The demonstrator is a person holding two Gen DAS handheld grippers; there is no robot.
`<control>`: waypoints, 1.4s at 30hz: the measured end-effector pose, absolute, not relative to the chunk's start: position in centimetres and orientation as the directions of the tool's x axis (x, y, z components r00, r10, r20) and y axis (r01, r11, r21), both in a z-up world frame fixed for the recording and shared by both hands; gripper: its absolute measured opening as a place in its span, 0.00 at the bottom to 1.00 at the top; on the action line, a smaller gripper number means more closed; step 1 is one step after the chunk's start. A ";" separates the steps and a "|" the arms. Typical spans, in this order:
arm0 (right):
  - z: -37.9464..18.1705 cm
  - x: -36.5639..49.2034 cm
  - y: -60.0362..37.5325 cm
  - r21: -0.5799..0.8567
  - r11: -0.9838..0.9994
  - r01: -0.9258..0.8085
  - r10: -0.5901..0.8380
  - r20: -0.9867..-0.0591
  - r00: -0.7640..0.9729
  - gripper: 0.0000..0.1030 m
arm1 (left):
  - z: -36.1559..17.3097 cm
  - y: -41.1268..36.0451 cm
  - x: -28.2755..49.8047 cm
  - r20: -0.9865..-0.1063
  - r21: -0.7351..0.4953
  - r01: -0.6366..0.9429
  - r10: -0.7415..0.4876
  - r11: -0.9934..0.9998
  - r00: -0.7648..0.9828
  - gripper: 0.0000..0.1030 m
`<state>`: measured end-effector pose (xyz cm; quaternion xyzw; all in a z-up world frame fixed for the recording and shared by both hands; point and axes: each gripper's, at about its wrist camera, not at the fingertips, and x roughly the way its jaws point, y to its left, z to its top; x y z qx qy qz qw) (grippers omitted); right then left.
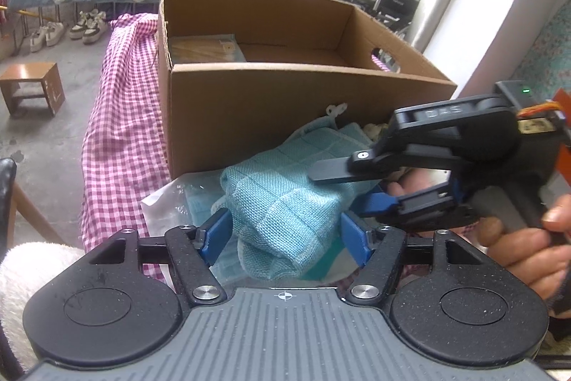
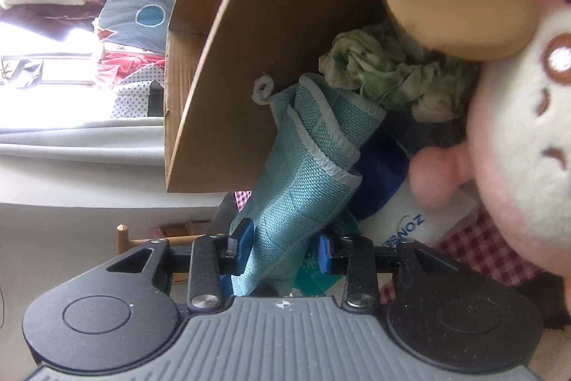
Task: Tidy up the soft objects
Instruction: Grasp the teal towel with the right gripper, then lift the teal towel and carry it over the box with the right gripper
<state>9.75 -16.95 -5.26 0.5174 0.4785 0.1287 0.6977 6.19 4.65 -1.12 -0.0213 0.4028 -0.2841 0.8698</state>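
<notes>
Towel: a folded light-blue towel [image 1: 282,202] lies on the checked cloth [image 1: 114,131] right in front of the near wall of the cardboard box [image 1: 267,109], one folded end touching that wall.
Left tongs: the left tongs [image 1: 285,238] stand apart, blue pads on either side of the towel's near end; the left pad touches it, the right one shows a small gap.
Right tongs: the right tongs [image 2: 283,247] straddle the towel [image 2: 307,166]; the left pad lies against the fabric, but contact on the other side is hard to judge, so a grip cannot be told.
Hand: fingers of a hand [image 1: 528,245] on the right handle, cut off at the frame edge.
Box contents: only a flat tan packet [image 1: 205,49] shows; the rest is hidden by the near wall.
Beside the towel: a crumpled green-and-white cloth [image 2: 392,74], a round tan pad [image 2: 456,6] and a blurred pink-and-white plush toy [image 2: 517,131], partly out of frame.
Under the towel: clear plastic wrapping [image 1: 167,209], mostly covered.
</notes>
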 end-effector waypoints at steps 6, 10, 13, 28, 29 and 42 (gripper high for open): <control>-5.9 9.9 -17.1 0.856 0.386 0.343 0.677 -0.516 0.525 0.27 | -0.9 4.2 5.2 -0.693 -0.198 0.533 -0.502 0.823 0.517 0.80; -6.4 9.6 -17.5 0.876 0.328 0.353 0.695 -0.476 0.538 0.24 | -1.6 3.0 5.3 -0.730 -0.114 0.528 -0.432 0.841 0.530 0.74; -6.5 9.5 -17.6 0.883 0.310 0.352 0.702 -0.462 0.542 0.23 | -1.8 2.7 5.8 -0.733 -0.101 0.506 -0.408 0.857 0.545 0.70; -4.9 9.7 -16.9 0.889 0.373 0.264 0.698 -0.457 0.551 0.21 | -0.9 2.2 5.3 -0.681 -0.036 0.503 -0.389 0.864 0.620 0.47; -4.5 9.6 -16.9 0.890 0.382 0.249 0.697 -0.454 0.554 0.21 | -0.7 2.3 5.1 -0.676 -0.033 0.503 -0.390 0.864 0.625 0.47; 2.0 7.7 -16.0 0.886 0.463 0.018 0.702 -0.379 0.603 0.21 | 3.4 2.7 2.1 -0.574 0.021 0.488 -0.389 0.872 0.720 0.47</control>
